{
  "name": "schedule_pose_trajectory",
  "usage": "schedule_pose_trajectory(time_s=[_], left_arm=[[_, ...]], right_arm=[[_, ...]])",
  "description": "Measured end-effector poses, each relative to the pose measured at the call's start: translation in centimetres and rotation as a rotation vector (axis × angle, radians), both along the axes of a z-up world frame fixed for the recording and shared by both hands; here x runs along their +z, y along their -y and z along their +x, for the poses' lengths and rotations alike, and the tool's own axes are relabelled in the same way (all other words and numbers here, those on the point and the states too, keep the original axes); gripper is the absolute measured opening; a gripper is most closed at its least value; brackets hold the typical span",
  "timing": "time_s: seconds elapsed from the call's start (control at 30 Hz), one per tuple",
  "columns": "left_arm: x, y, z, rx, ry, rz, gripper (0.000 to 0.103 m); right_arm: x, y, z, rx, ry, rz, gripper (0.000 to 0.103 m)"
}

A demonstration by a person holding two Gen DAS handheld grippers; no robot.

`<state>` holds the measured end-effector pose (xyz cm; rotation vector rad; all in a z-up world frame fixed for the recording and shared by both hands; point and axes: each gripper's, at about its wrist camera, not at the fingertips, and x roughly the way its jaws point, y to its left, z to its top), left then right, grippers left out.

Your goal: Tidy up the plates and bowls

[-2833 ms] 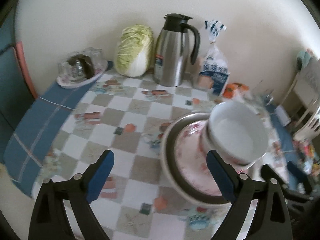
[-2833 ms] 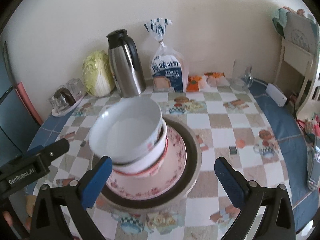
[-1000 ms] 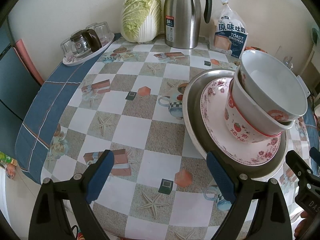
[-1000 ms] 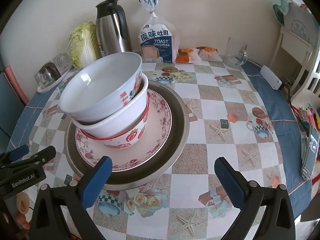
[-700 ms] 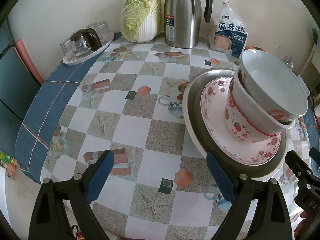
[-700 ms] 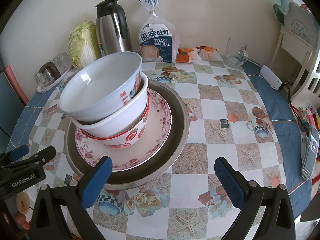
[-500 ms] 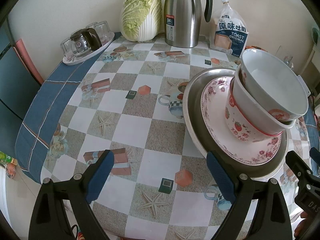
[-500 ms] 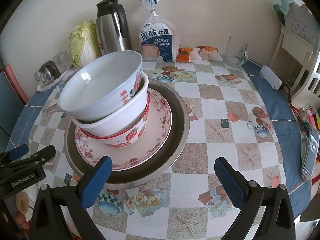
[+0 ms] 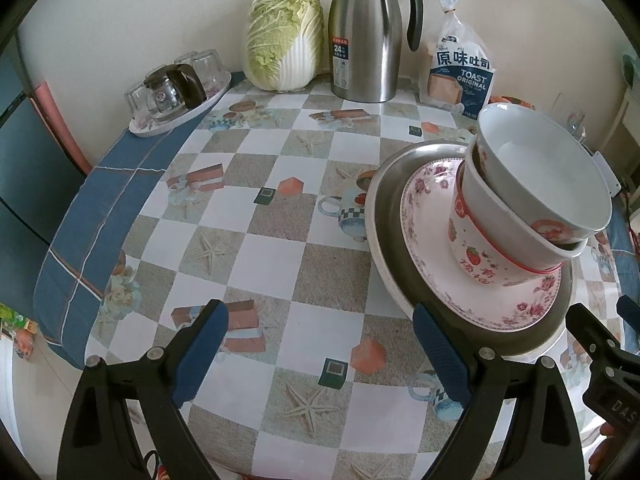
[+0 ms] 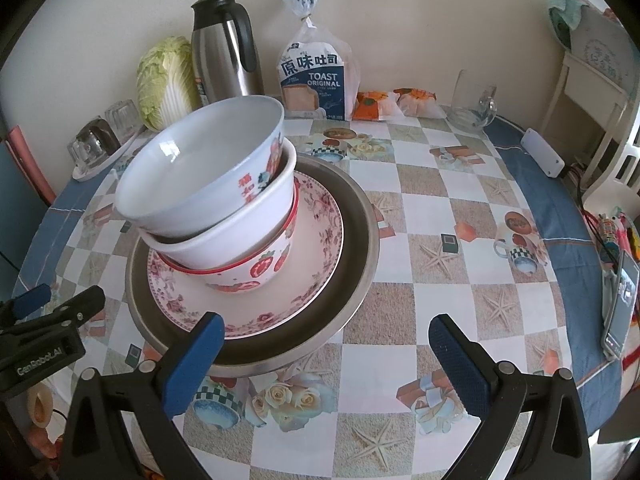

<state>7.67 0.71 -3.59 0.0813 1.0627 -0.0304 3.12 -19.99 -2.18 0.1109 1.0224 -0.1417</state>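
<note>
Right wrist view showed the stack in the middle of the tabletop (image 10: pixel 460 208): a metal plate (image 10: pixel 360 248) at the bottom, a floral plate (image 10: pixel 320 248) on it, then three nested bowls, a strawberry bowl (image 10: pixel 256 272), a plain white bowl (image 10: pixel 240 228) and a top bowl (image 10: pixel 192 172) that sat tilted. The right hand-held gripper (image 10: pixel 324 348) was open and empty, its left finger in front of the metal plate's near rim. The left hand-held gripper (image 9: pixel 320 344) was also wide open with nothing in it, over bare tabletop just left of the stack.

Behind the stack, along the wall, stood one cabbage (image 9: pixel 284 36), one steel thermos (image 9: pixel 366 40) and one bag of toast (image 10: pixel 316 76). A tray with glasses (image 9: pixel 180 88) was at the far left edge. Only the right wrist view showed two orange packets (image 10: pixel 396 104), a glass jug (image 10: pixel 472 104), a white box (image 10: pixel 542 152) and a phone (image 10: pixel 620 304) on the right side.
</note>
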Motion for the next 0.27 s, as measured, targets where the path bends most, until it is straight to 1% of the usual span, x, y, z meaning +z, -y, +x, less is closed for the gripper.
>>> schedule_pose_trajectory(time_s=[0.27], left_arm=[[0.07, 0.28, 0.13, -0.019, -0.008, -0.018, 0.094]], right_arm=[[-0.07, 0.03, 0.02, 0.003, -0.004, 0.0, 0.103]])
